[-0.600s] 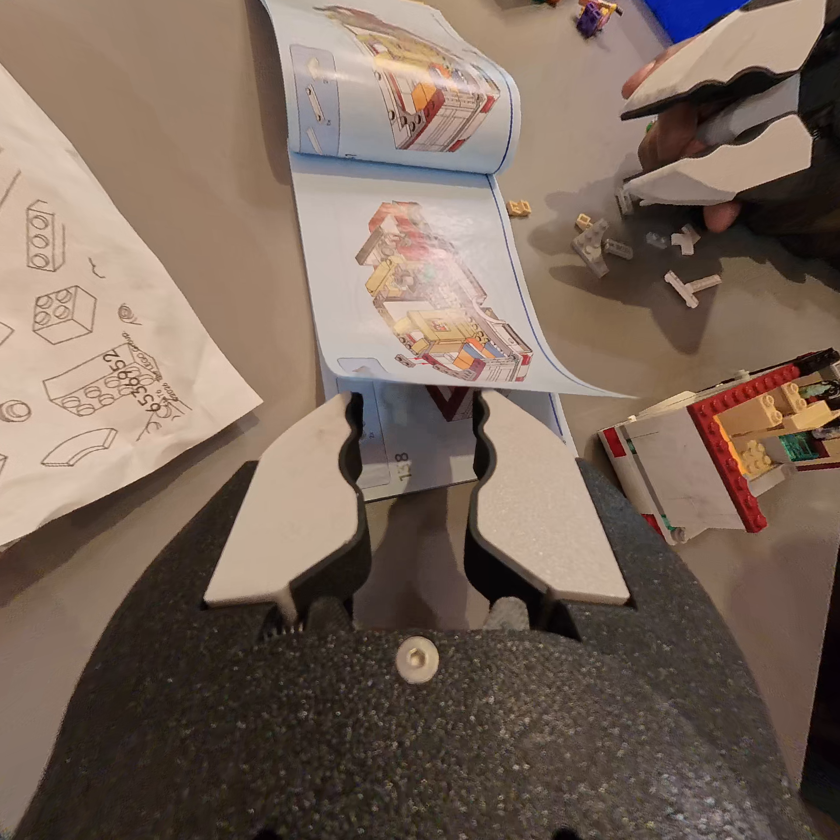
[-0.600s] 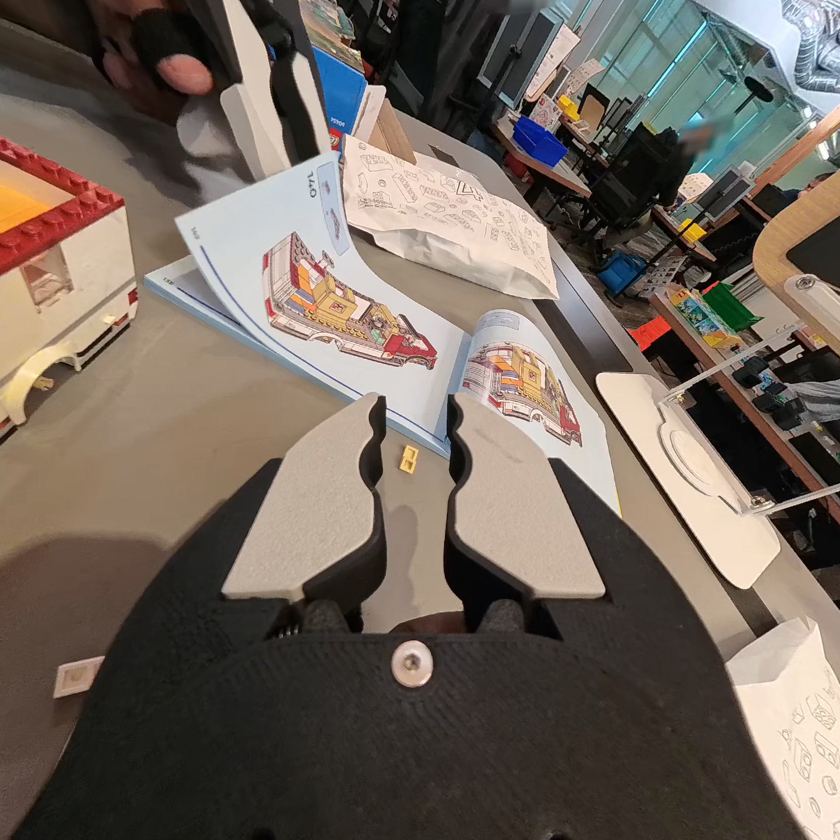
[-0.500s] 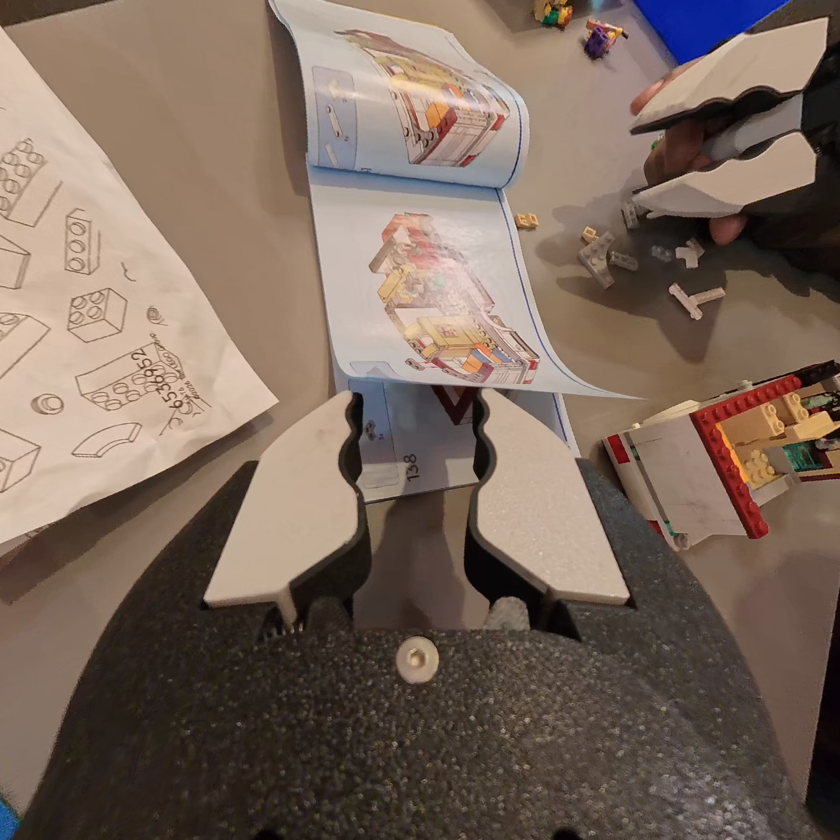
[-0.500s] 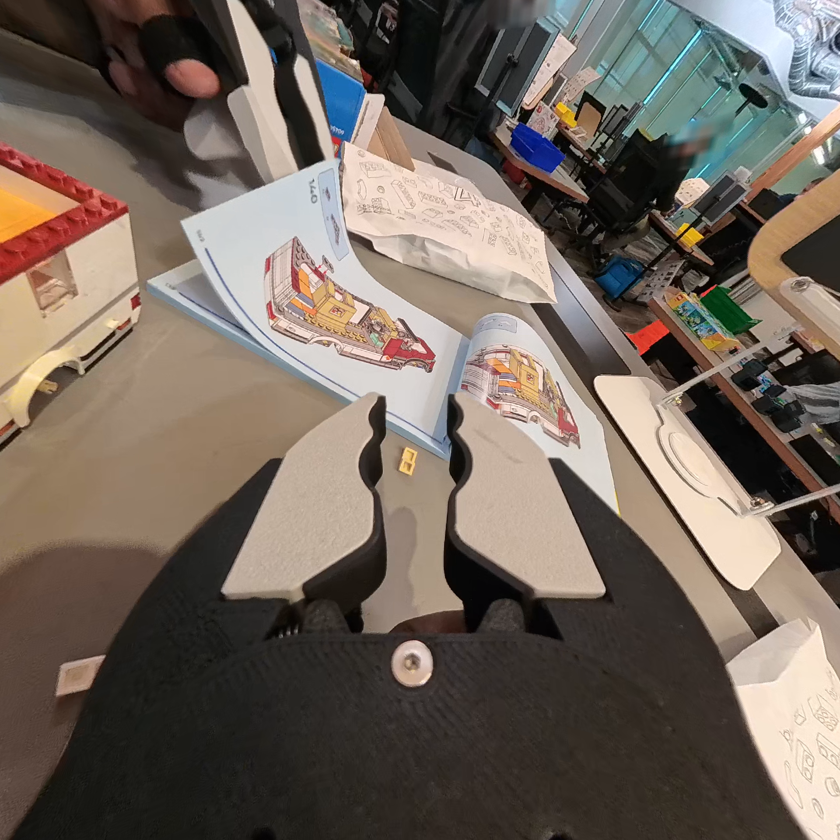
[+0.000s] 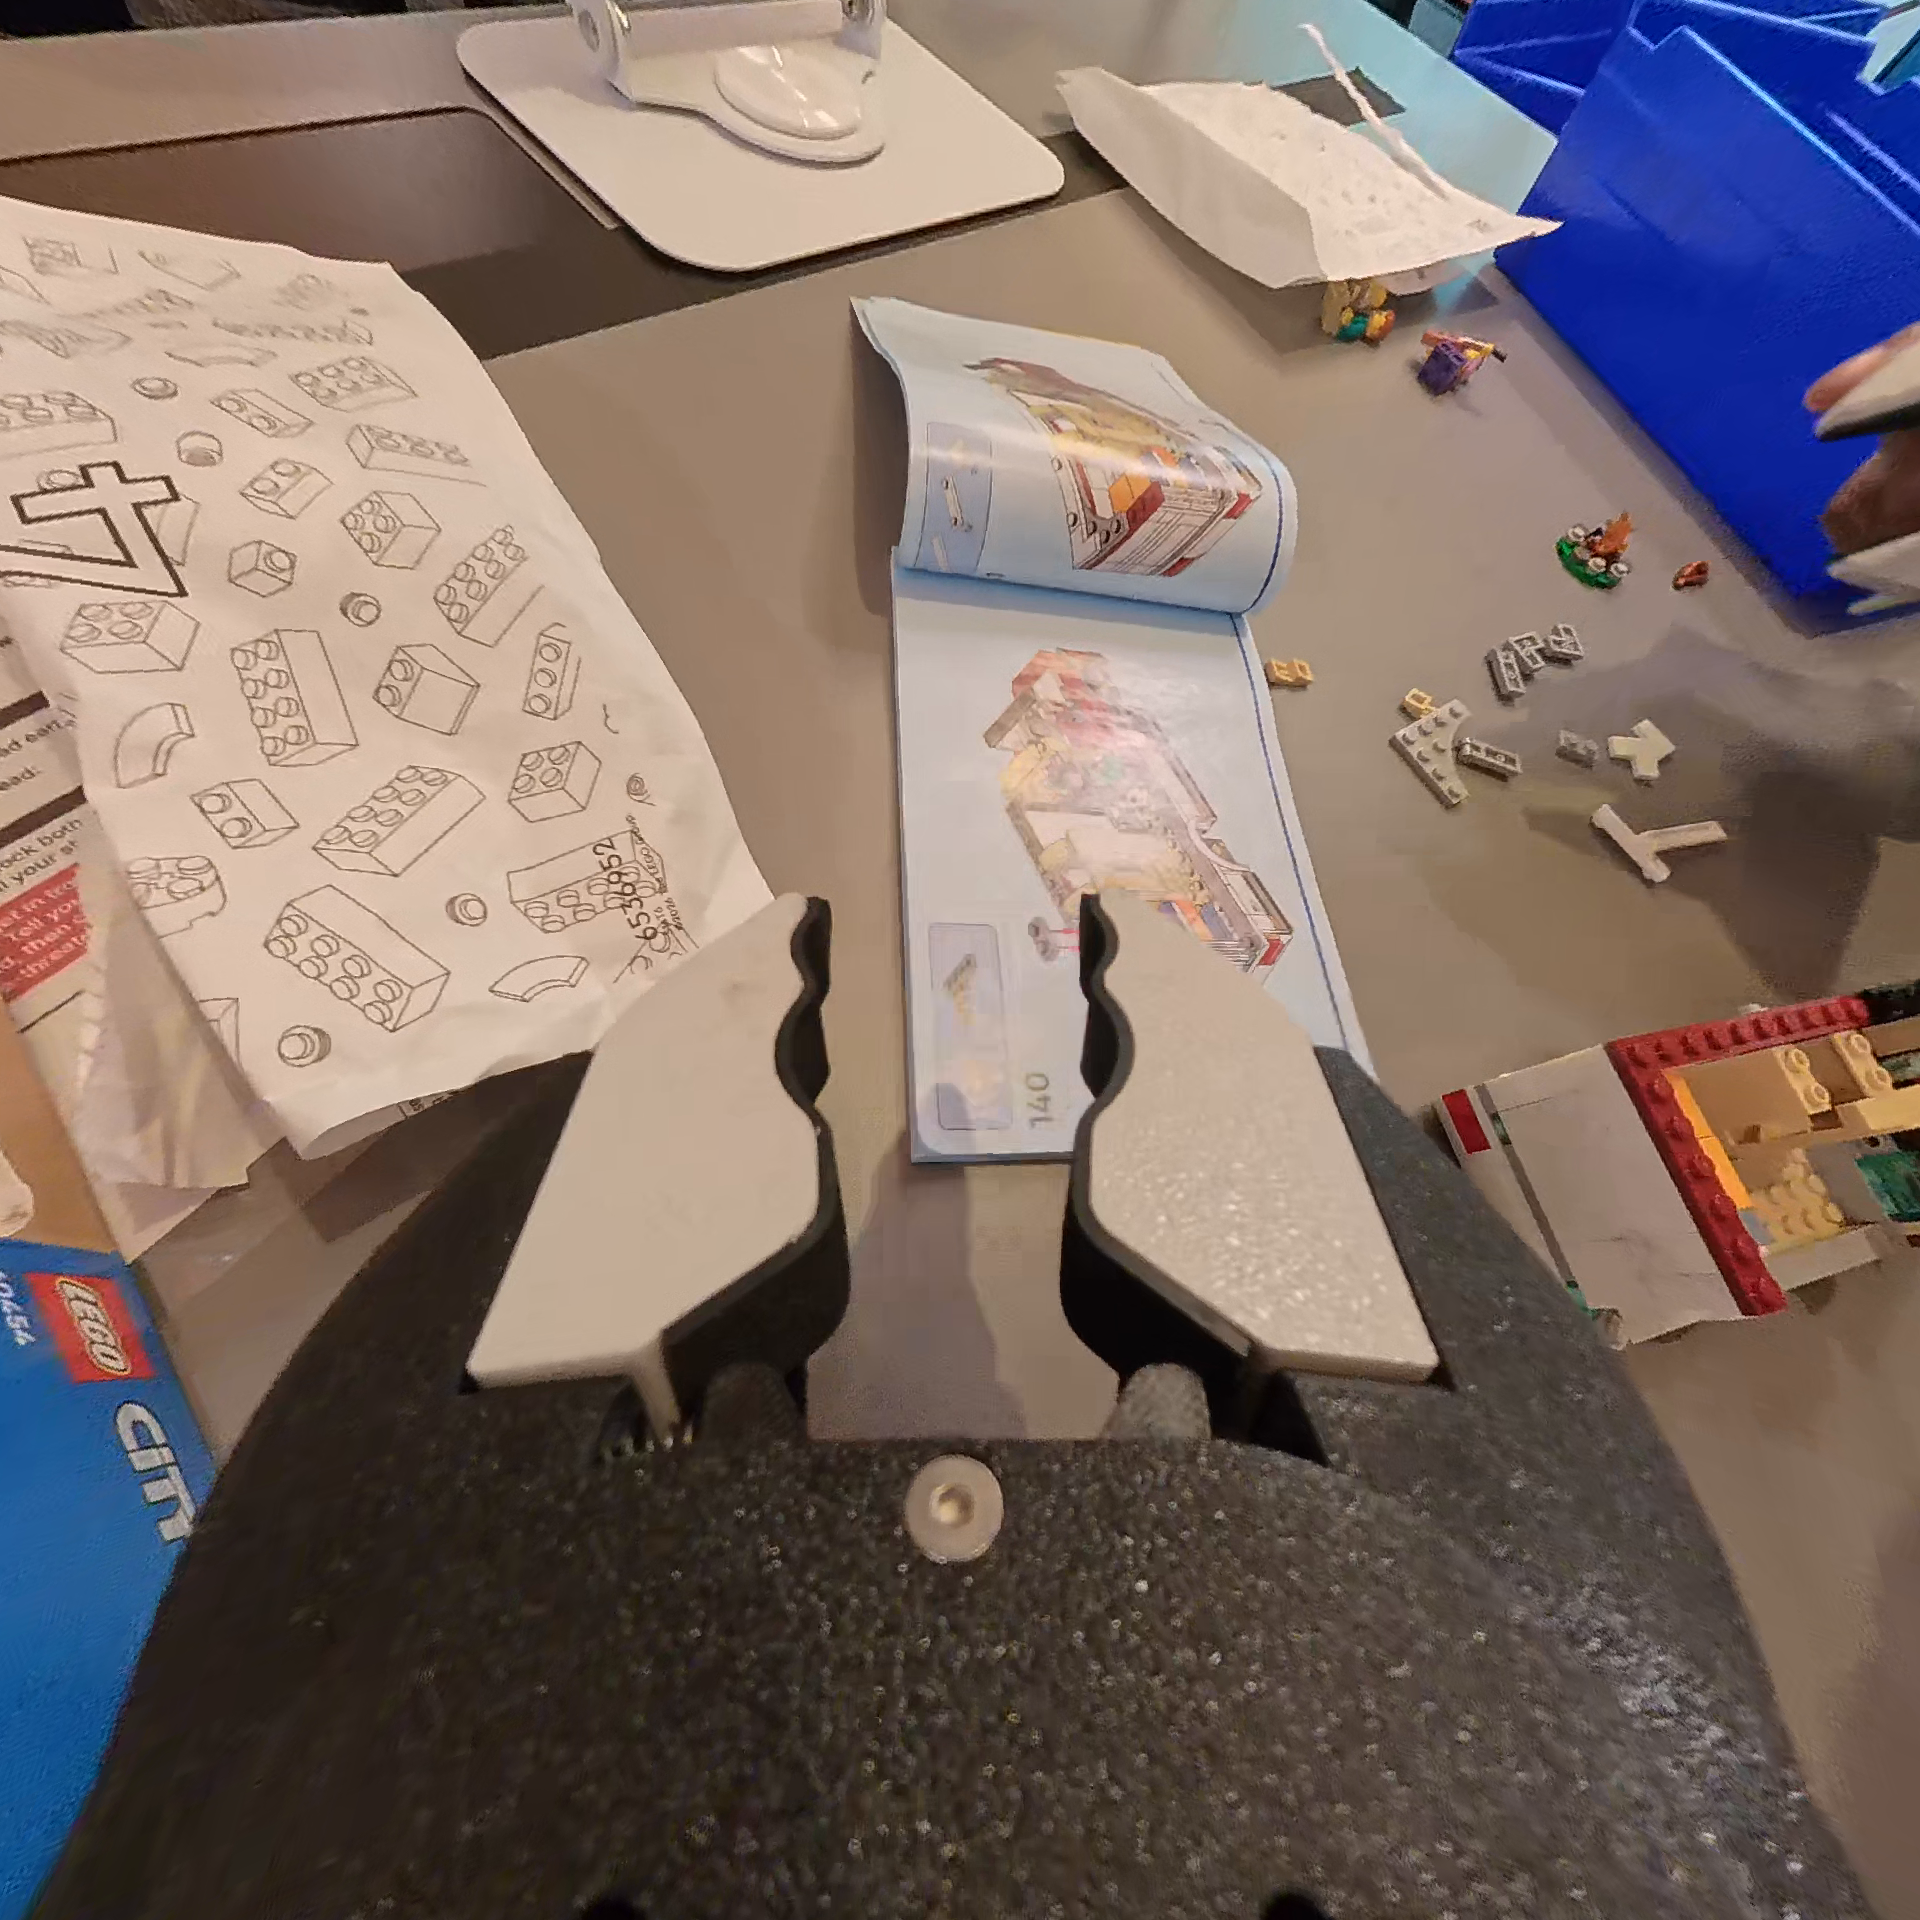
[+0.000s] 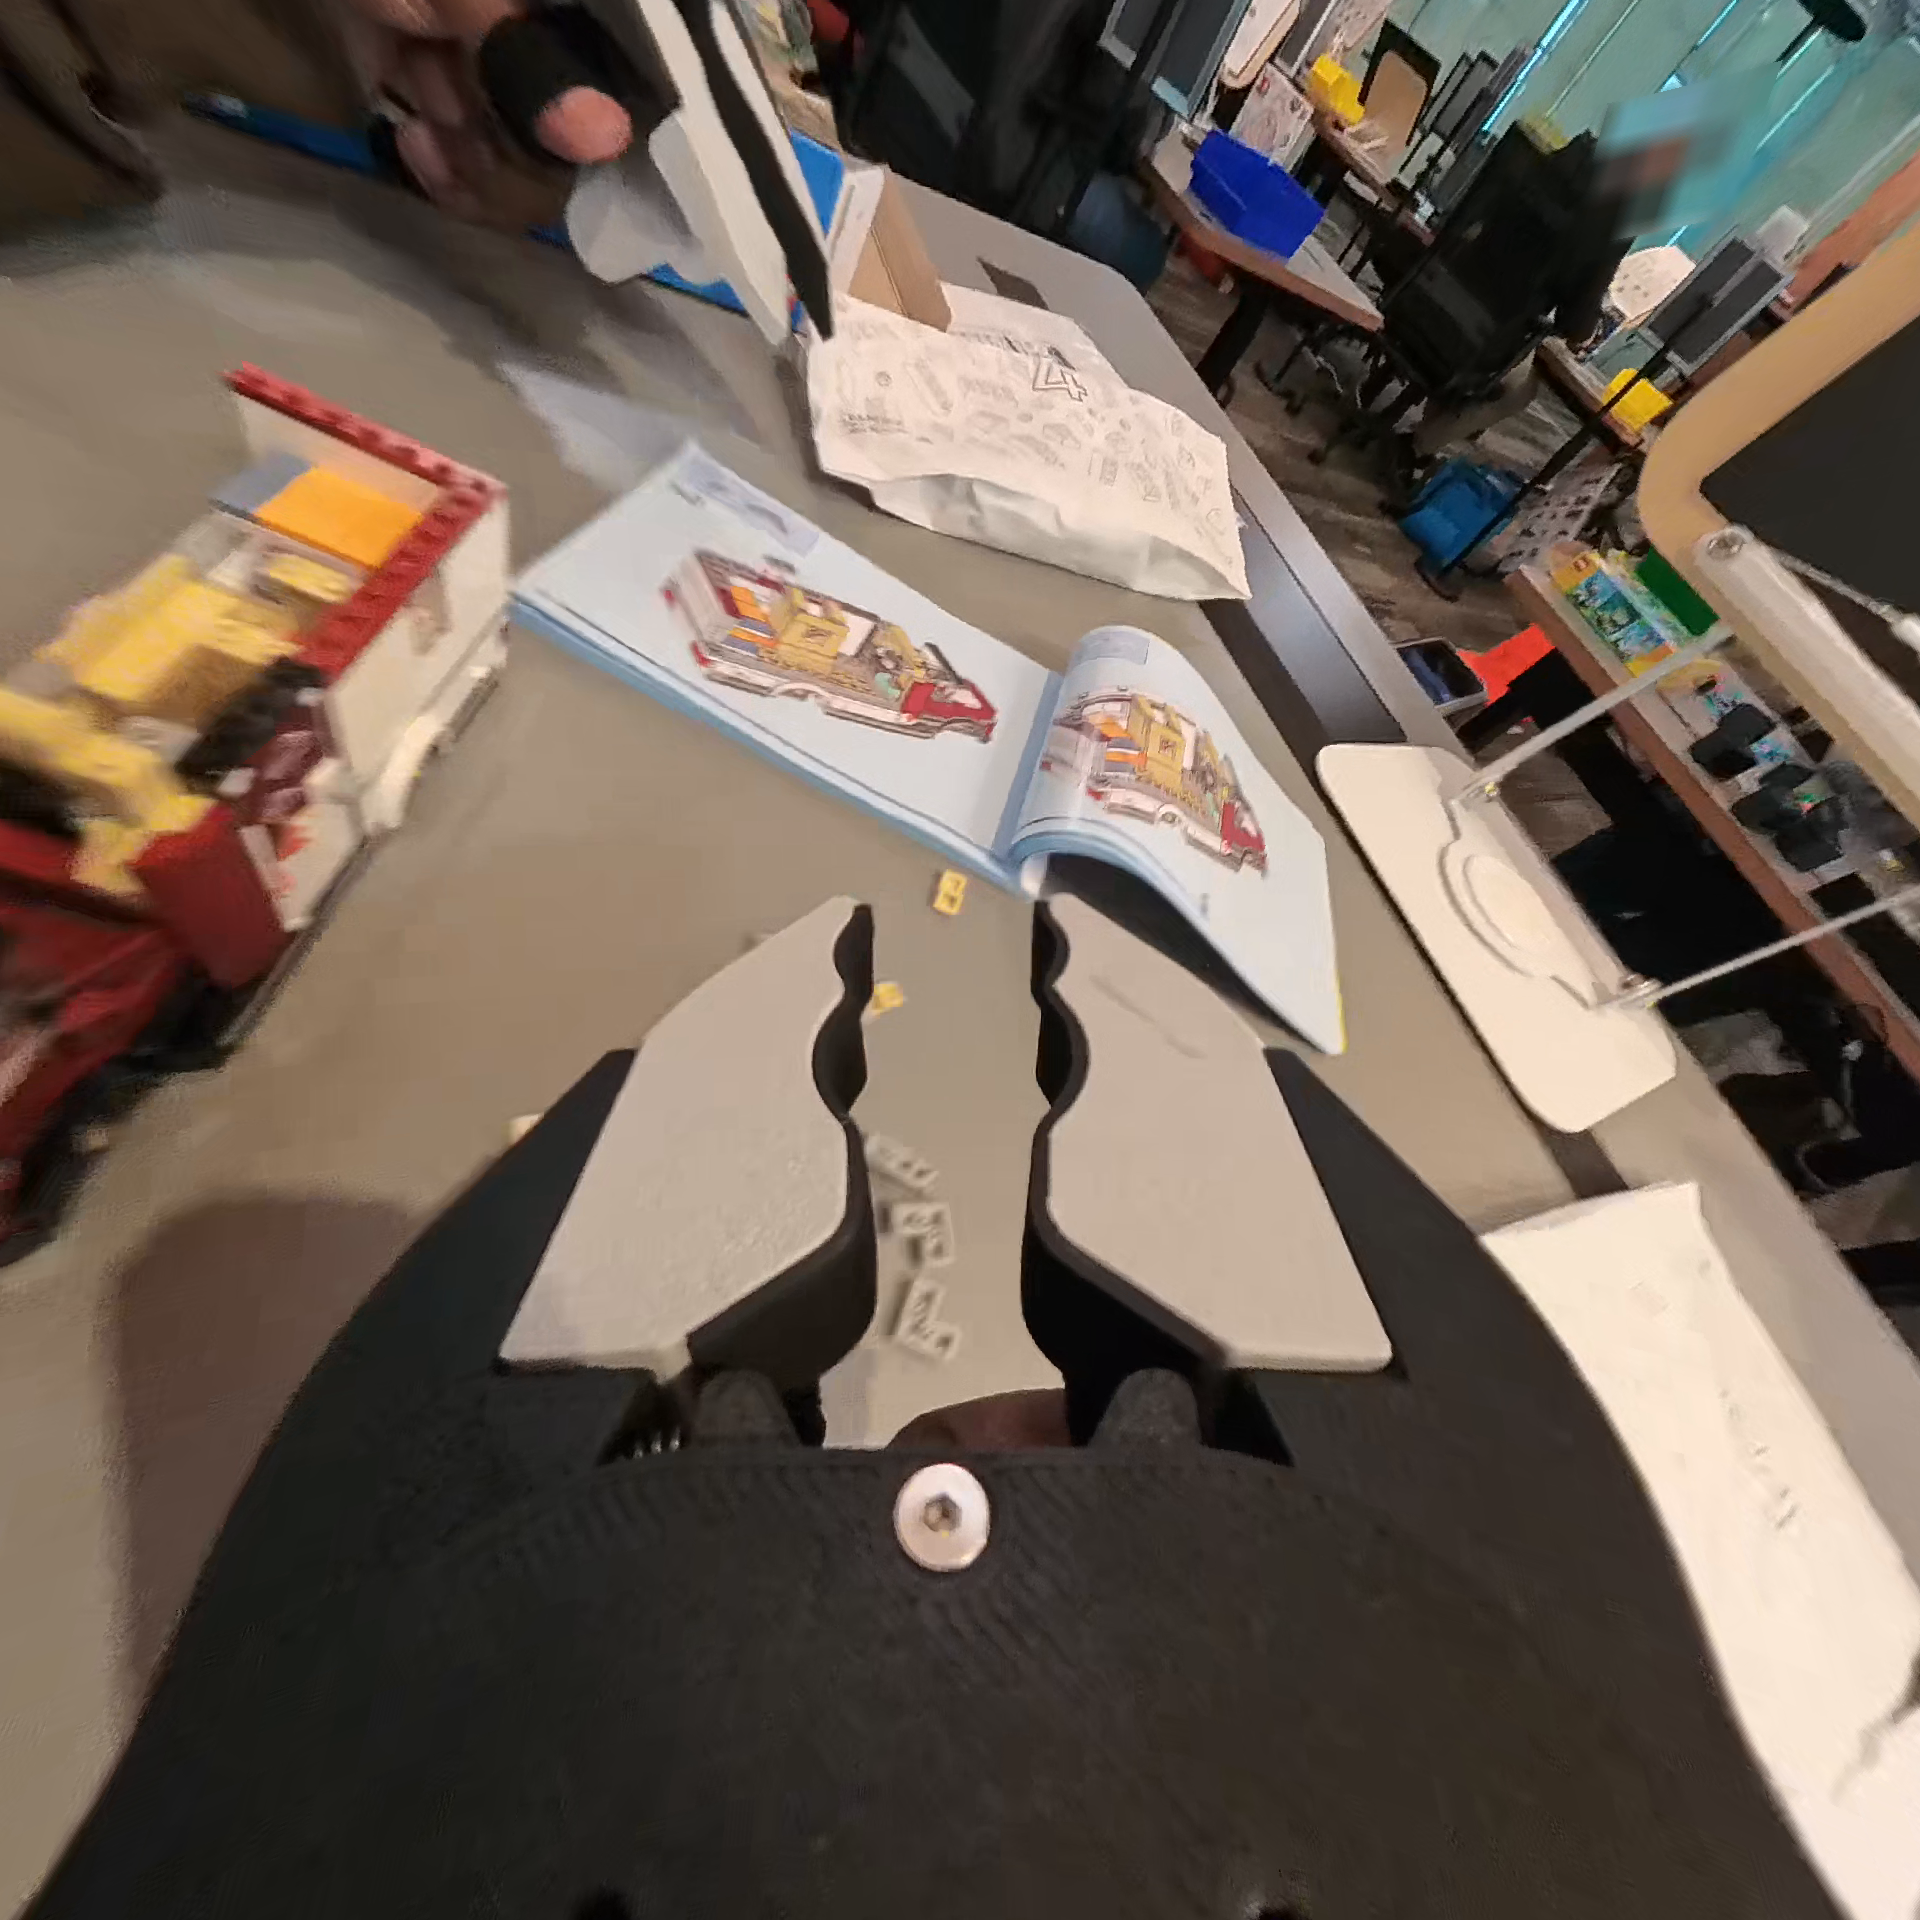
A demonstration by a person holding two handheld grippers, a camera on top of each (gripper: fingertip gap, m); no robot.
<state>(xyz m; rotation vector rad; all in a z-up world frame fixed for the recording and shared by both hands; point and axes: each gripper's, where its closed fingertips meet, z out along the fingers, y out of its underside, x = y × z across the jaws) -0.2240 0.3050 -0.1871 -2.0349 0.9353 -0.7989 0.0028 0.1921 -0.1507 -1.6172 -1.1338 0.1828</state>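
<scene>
1. Left wrist view: left gripper released, nothing between its fingers, hovering over the near edge of the open booklet on the table. Printed paper bag to its left; brick model and loose grey bricks to its right.
2. Right wrist view: right gripper released, bare, above the table near two yellow bricks; small grey bricks lie below the jaws. Booklet just beyond.

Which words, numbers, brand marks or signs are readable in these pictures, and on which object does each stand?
I do not copy writing; it stands here.
White paper bag, left: a code number and a large outlined numeral.
Blue box, lower left: a brand logo and a word.
Open booklet, centre: a page number at its near corner.
Leaflet, left edge: lines cut off.
Right wrist view: mostly blurred.
</scene>
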